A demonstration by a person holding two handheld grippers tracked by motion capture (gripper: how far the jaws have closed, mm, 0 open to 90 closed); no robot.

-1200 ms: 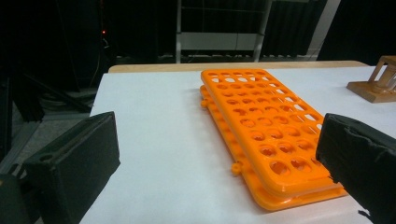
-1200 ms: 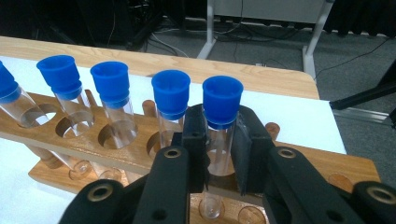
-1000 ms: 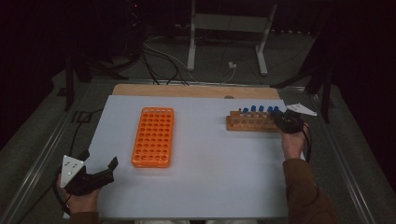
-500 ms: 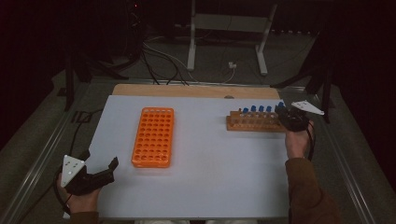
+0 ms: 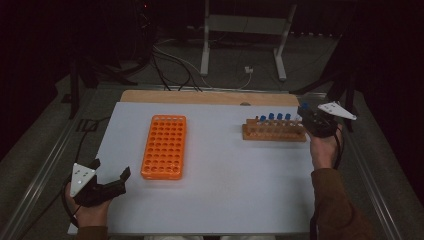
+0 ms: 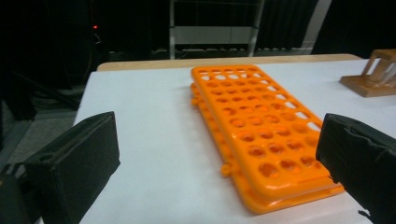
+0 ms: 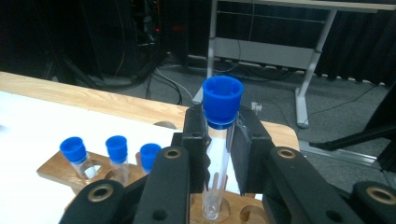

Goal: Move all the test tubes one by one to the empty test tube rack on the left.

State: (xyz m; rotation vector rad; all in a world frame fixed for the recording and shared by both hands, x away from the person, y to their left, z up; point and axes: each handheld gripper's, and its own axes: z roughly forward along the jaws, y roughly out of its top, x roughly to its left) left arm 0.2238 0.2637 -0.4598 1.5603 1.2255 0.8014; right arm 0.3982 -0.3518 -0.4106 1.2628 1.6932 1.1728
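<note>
Right gripper (image 7: 219, 154) clamped on blue-capped tube (image 7: 218, 154).
Tube upright, its bottom at the wooden rack (image 5: 274, 133). Left gripper (image 6: 219, 163) wide, empty, facing orange rack (image 6: 261, 135).

You are looking at a white table (image 5: 225, 200) with a pale wooden strip along its far edge. The orange rack (image 5: 164, 146) is showing a regular grid of round holes across its top. The wooden rack (image 5: 274, 131) is showing light brown, grained wood. The test tube (image 7: 218, 154) is showing clear glass under a bright blue cap (image 7: 222, 101); the other tubes' caps (image 7: 116, 148) are showing that same blue. Your left gripper (image 5: 109, 183) and right gripper (image 7: 219, 149) are both showing black, each with a light grey plate.
</note>
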